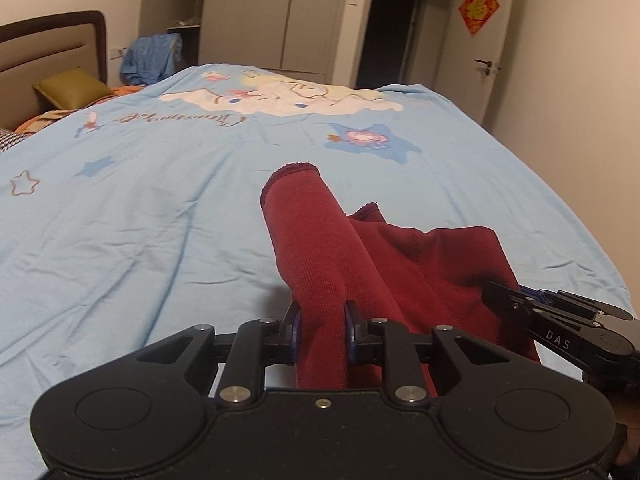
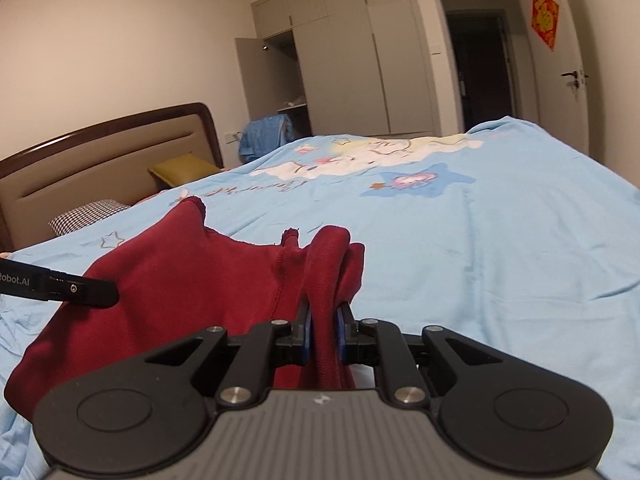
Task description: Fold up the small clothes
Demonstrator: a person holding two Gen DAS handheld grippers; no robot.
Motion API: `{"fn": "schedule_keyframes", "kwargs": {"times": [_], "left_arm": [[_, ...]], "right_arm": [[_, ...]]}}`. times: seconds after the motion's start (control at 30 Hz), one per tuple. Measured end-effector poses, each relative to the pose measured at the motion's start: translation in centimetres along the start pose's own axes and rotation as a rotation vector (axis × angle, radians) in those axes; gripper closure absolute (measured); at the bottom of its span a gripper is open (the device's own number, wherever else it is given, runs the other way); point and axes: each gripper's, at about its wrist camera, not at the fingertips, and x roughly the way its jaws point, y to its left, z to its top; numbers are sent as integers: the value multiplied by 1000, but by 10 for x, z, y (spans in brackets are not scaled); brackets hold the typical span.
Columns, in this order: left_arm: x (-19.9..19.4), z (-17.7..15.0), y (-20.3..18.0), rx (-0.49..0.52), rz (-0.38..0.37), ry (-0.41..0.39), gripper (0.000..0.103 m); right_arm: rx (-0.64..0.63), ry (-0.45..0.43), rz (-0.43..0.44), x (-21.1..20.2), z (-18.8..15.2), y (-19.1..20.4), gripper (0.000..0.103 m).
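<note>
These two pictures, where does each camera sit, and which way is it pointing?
Left wrist view: sits on the left tool, looking along its fingers across the blue bedspread toward the wardrobe; its fingers clamp the red garment, and the right tool shows at right.
Right wrist view: sits on the right tool, facing the same way, clamping the garment; the left tool's finger shows at left.
Shared: garment, bedspread, headboard, wardrobe, door.

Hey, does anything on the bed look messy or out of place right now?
Nothing is damaged or spilled. The dark red garment is bunched and uneven rather than flat, because the left gripper and right gripper each pinch a fold of it above the light blue bedsheet. The wardrobe door stands open.
</note>
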Motion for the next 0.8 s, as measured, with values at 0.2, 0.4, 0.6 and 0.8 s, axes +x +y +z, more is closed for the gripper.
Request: {"fn": "schedule_keyframes", "kwargs": {"times": [0.2,0.4,0.6,0.8], "left_arm": [[21,-18,23,-60,11,56,80],[39,-31,35,-96,27,90,79],[44,-37,41,-108,57,116,70],[32,-34,40,-115,83,98,53]], "right_arm": [[18,73,0,33,-2,14,89],[-3,122,-39,46,-12,11,87],[-4,147,-76,53,-17,10,77],[16,139,-91,45,-15,8,56]]}}
